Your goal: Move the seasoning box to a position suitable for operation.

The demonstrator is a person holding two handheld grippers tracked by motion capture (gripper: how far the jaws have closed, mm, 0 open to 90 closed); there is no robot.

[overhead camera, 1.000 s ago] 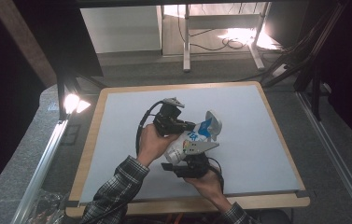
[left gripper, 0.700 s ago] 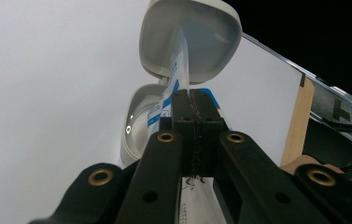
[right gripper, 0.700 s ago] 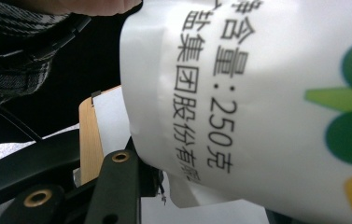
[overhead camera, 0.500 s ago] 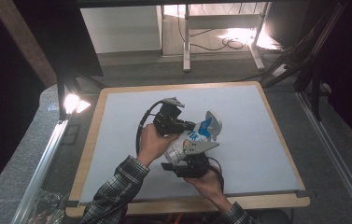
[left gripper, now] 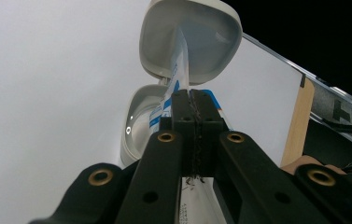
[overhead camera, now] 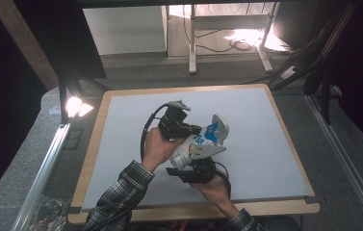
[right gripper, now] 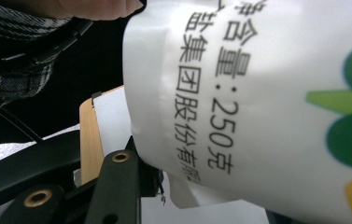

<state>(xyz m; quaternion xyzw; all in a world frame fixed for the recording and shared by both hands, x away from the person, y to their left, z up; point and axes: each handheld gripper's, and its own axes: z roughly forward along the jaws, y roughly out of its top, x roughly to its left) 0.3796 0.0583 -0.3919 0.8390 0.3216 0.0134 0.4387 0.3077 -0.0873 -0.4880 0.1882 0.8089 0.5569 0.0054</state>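
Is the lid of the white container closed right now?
No. In the left gripper view the white container's lid stands flipped open, with the pouch reaching up toward it.

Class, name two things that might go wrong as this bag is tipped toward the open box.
1. The left tongs pinch just the thin top edge of the bag, so it may slip free.
2. The box lies loose on the table; a nudge might shift it and the contents would miss.
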